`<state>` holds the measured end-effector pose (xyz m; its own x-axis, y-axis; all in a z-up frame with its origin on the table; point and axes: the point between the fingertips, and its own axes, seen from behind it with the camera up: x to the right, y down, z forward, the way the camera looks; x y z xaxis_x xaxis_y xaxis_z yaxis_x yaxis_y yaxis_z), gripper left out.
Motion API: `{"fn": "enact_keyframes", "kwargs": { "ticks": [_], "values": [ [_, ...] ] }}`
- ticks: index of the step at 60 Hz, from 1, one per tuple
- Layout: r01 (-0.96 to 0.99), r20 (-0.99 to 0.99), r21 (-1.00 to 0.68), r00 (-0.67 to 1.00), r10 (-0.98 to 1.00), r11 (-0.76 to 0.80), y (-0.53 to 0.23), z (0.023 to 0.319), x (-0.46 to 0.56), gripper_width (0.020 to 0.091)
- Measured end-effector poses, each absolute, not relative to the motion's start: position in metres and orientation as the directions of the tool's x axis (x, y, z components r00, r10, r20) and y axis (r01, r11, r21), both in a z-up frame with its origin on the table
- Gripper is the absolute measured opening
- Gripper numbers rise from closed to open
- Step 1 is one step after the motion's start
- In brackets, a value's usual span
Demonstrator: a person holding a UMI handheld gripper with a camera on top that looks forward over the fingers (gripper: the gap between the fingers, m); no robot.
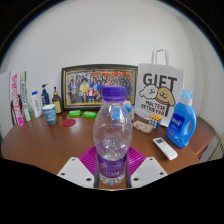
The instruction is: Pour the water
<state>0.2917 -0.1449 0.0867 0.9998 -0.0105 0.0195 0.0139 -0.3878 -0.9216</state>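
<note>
The gripper (112,172) closes on the water bottle (113,135) at lower centre of the frame, both pads pressing its label (purple cap on). No receiving vessel is identifiable; before tilting, the grip should be kept firm.

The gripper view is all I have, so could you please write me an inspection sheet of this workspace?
Surface: brown wooden table, mostly occupied.
Job's things: clear plastic water bottle with purple cap and label, upright, cap on, between the fingers; no receiving cup identified.
Clutter: blue detergent bottle, white remote control, white GIFT paper bag, framed group photo, red lid, green lid, small bottles and tubes.
Gripper: gripper around the bottle's base; contact cannot be told.
Cables: nothing seen.
Surroundings: plain pale wall.
</note>
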Motion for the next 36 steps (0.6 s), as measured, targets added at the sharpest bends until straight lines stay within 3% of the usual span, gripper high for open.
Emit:
{"fn": "enact_keyframes", "kwargs": {
  "ticks": [11,25,36],
  "values": [
    [0.091,0.105,-0.915,0.994,-0.015,-0.394,-0.129,0.106,0.287,0.0356],
    [0.316,0.350,-0.882,0.936,-0.036,-0.350,-0.056,0.180,0.267,0.0354],
    [0.602,0.644,-0.725,0.764,-0.019,-0.334,0.020,0.230,0.218,0.0355]
  ]
}}
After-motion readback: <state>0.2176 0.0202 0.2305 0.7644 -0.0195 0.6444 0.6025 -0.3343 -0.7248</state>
